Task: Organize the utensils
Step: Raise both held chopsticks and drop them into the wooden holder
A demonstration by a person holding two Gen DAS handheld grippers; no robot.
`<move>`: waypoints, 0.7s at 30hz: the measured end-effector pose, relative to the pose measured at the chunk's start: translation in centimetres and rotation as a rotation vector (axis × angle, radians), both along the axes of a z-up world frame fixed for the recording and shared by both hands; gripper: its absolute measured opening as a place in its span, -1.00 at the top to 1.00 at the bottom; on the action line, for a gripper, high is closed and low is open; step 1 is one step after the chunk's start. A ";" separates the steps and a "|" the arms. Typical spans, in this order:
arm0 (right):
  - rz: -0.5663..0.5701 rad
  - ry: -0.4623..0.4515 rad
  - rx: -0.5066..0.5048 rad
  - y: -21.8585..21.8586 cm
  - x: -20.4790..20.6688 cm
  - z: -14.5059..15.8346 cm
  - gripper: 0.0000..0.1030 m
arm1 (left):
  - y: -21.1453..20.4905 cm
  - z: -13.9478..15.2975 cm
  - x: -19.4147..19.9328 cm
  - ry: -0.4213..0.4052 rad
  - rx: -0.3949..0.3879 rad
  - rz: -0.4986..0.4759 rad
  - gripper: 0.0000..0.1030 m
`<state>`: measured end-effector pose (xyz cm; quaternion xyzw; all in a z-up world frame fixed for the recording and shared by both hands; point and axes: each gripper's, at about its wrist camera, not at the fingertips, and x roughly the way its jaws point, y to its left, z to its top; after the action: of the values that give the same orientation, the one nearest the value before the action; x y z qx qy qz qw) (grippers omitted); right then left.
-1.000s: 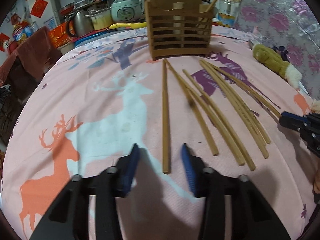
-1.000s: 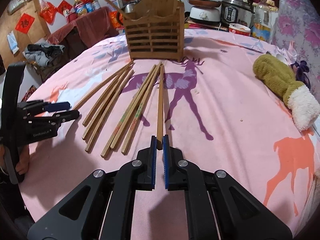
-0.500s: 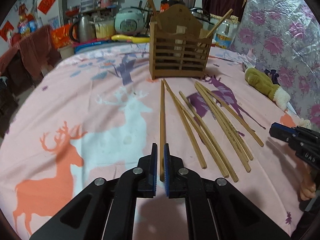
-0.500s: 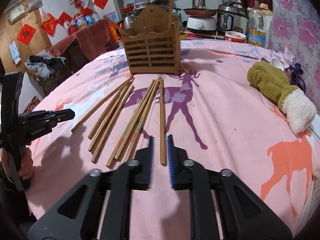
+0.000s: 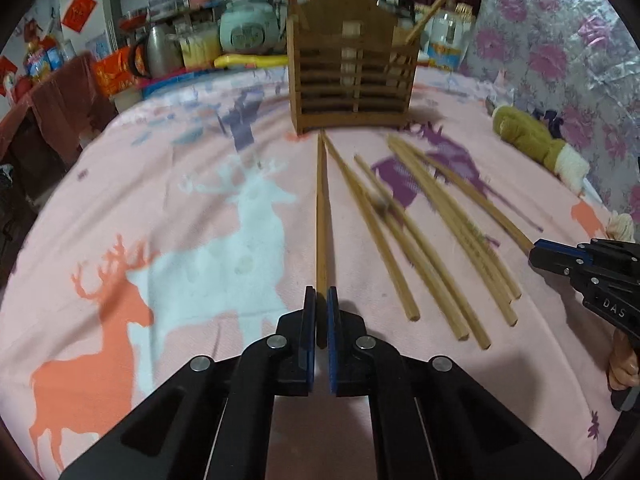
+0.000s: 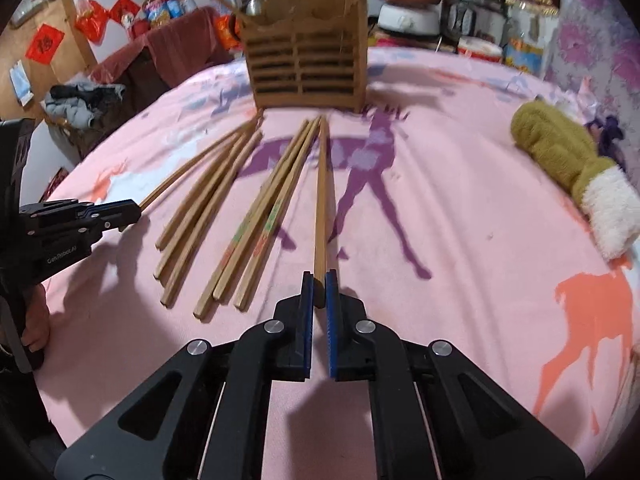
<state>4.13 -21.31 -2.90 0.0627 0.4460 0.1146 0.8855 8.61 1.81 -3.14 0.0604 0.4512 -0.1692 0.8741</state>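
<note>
Several wooden chopsticks (image 5: 404, 224) lie fanned on the pink deer-print cloth in front of a slatted wooden holder (image 5: 352, 76), also in the right wrist view (image 6: 306, 64). My left gripper (image 5: 321, 300) is shut on the near end of the leftmost chopstick (image 5: 321, 208). My right gripper (image 6: 319, 284) is shut on the near end of the rightmost chopstick (image 6: 321, 200). Each gripper shows in the other's view: the right gripper (image 5: 560, 258), the left gripper (image 6: 116, 210). The holder has a few chopsticks standing in it.
A green and white mitten (image 6: 576, 168) lies on the cloth at the right. Kitchen pots, a rice cooker (image 5: 248, 32) and bottles stand behind the holder. The cloth (image 5: 160, 184) drops away at the left edge.
The left gripper closed on the leftmost chopstick. The right gripper opened briefly, then closed again on the rightmost chopstick. Both views moved closer to the holder.
</note>
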 end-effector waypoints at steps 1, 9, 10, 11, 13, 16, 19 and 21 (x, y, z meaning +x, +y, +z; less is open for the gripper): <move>-0.008 -0.023 0.000 -0.1 -0.3 0.4 0.87 | 0.1 0.5 -0.3 -0.031 -0.008 0.003 0.89; -0.081 -0.200 0.018 -1.5 -1.8 3.6 0.88 | 1.4 4.5 -0.9 -0.154 -0.096 0.057 0.89; -0.086 -0.219 0.025 -1.7 -1.8 4.1 0.88 | 1.4 5.3 -0.8 -0.159 -0.109 0.057 0.89; -0.089 -0.233 0.029 -1.8 -1.7 4.6 0.88 | 1.4 5.9 -0.8 -0.164 -0.113 0.057 0.89; -0.091 -0.254 0.034 -1.9 -1.6 5.6 0.88 | 1.0 7.2 -0.5 -0.179 -0.108 0.052 0.89; -0.083 -0.280 0.056 -2.1 -0.9 7.7 0.88 | 0.3 9.5 -0.1 -0.216 -0.090 0.046 0.89; -0.080 -0.306 0.060 -2.1 0.0 9.6 0.88 | -0.6 11.3 0.7 -0.233 -0.087 0.030 0.89; -0.081 -0.324 0.060 -2.1 0.3 10.6 0.88 | -1.3 12.6 1.5 -0.235 -0.089 0.021 0.89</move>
<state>4.48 -23.38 7.65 0.0878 0.2910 0.1006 0.9473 10.12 0.50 9.45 0.0361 0.3383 -0.1717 0.9245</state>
